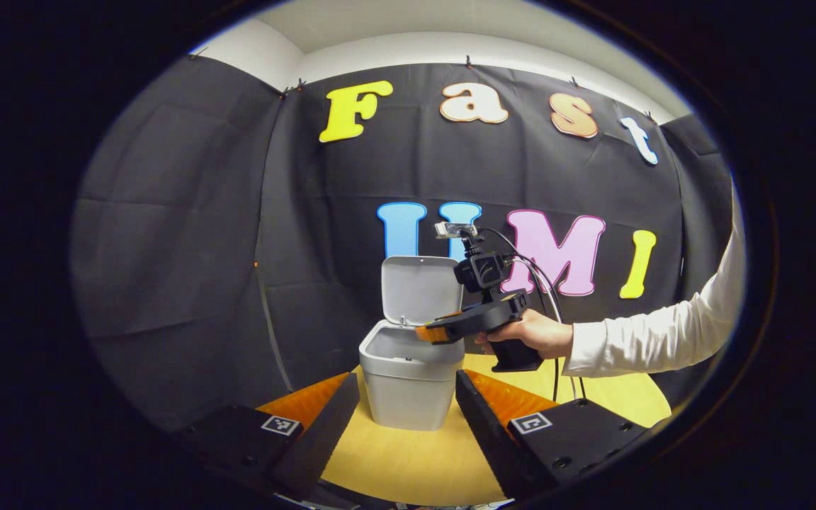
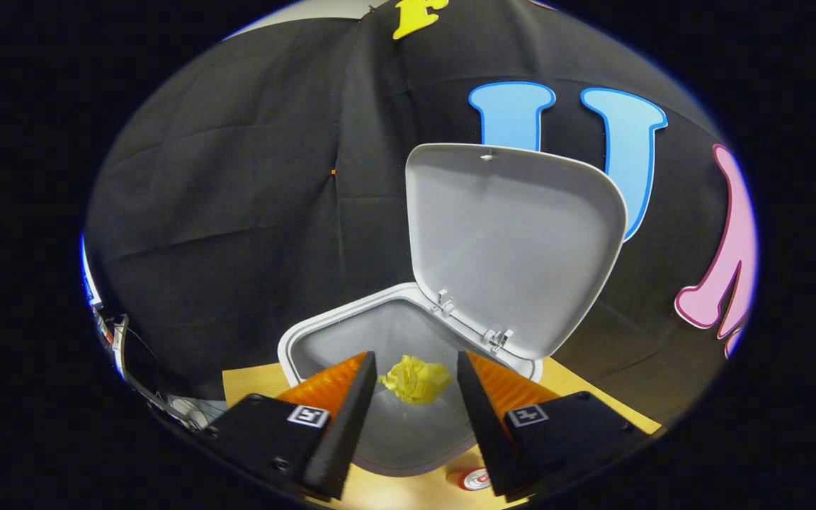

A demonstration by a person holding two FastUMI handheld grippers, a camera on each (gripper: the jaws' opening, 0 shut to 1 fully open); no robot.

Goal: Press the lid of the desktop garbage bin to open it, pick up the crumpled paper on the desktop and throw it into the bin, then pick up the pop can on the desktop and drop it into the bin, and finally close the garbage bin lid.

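My right gripper (image 2: 414,386) hangs released over the open grey plastic bin (image 2: 309,340); the crumpled yellow paper (image 2: 415,379) lies inside, between its fingers. My left gripper (image 1: 408,404) is spread too.

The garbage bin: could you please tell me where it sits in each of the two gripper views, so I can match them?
Left gripper view: the garbage bin stands on the yellow table, centre frame between the left gripper's open fingers, lid raised, with the right gripper above its rim.
Right gripper view: seen from above, low centre, its mouth holding the crumpled paper.
Shared landmark: the upright open lid.
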